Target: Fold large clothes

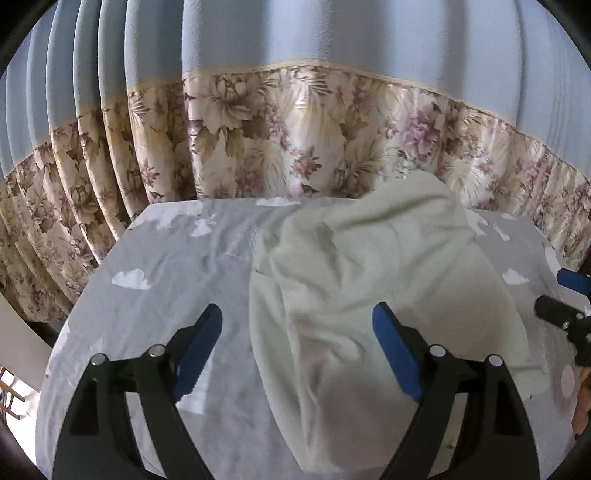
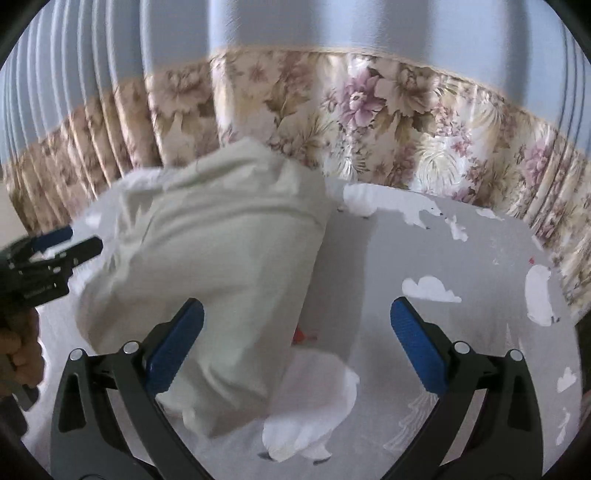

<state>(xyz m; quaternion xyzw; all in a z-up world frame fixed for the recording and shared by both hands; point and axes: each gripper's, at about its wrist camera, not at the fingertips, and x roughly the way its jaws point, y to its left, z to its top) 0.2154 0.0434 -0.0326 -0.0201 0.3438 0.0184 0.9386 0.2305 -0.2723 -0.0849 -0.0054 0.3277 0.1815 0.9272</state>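
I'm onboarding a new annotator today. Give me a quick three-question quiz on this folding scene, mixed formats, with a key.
1. True or false: the left gripper is clamped on the pale garment.
2. Multiple choice: what covers the work surface under the garment?
A. bare wood
B. grey sheet with white clouds and bears
C. striped towel
3. Fill in: behind the table hangs a blue curtain with a ______ band along its lower part.

Key
1. False: both fingers stand wide apart, nothing between them. The right gripper is open too.
2. B
3. floral
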